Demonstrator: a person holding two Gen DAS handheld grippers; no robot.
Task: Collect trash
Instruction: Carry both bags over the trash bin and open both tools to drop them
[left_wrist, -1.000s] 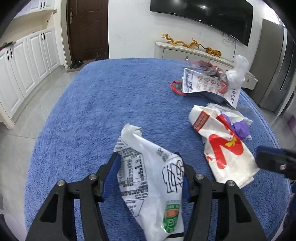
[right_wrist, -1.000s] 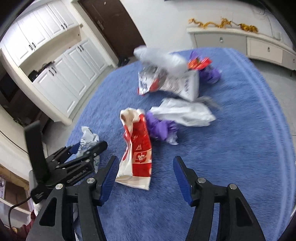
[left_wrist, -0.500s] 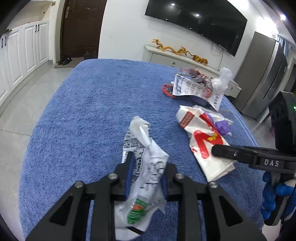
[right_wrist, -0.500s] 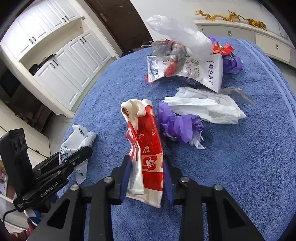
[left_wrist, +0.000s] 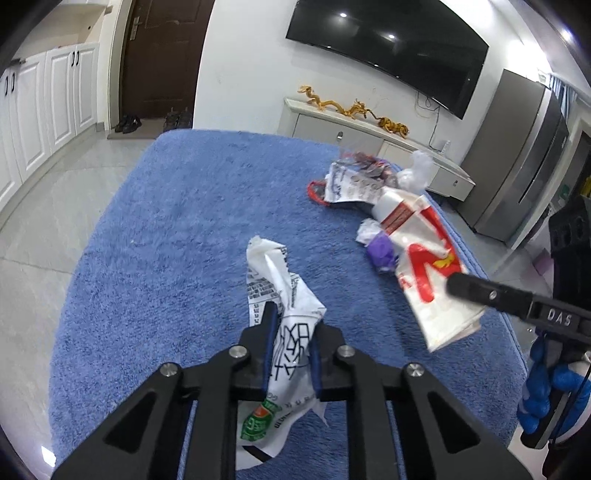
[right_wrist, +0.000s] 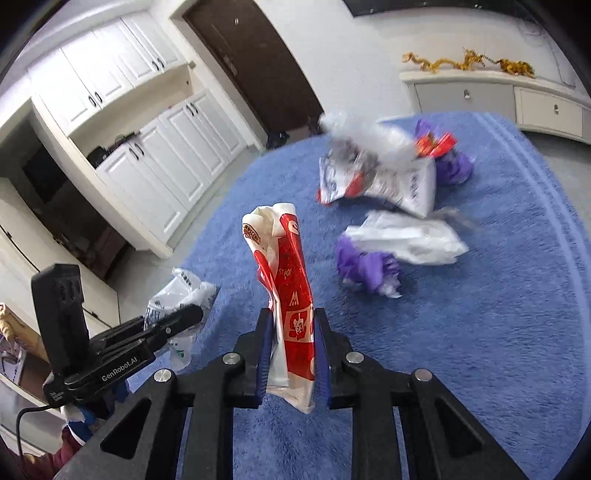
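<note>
1. Left wrist view shows our left gripper (left_wrist: 291, 339) with its fingers (left_wrist: 268, 347) clenched on a crumpled white plastic bag with black print and a green logo (left_wrist: 284, 295), which looks lifted above the blue fuzzy cloth on the desk (left_wrist: 177, 240)
2. Right wrist view shows our right gripper (right_wrist: 291, 343) clamped on a red and white plastic wrapper (right_wrist: 291, 295), which stands upright between the fingers (right_wrist: 320, 354) above the cloth (right_wrist: 480, 332)
3. Beyond the wrapper we see a crumpled purple glove (right_wrist: 365, 269) touching a flat white plastic bag (right_wrist: 410, 240), both lying on the cloth
4. Farther back lies a heap: a white printed pouch (right_wrist: 406, 184) with clear crumpled plastic (right_wrist: 365, 136) on top, a red packet (right_wrist: 436, 142) and more purple material (right_wrist: 454, 166) just behind it
5. From the left view, the heap (left_wrist: 354, 181) sits near the far right edge of the cloth, in front of a white cabinet carrying golden dragon figures (left_wrist: 351, 109)
</note>
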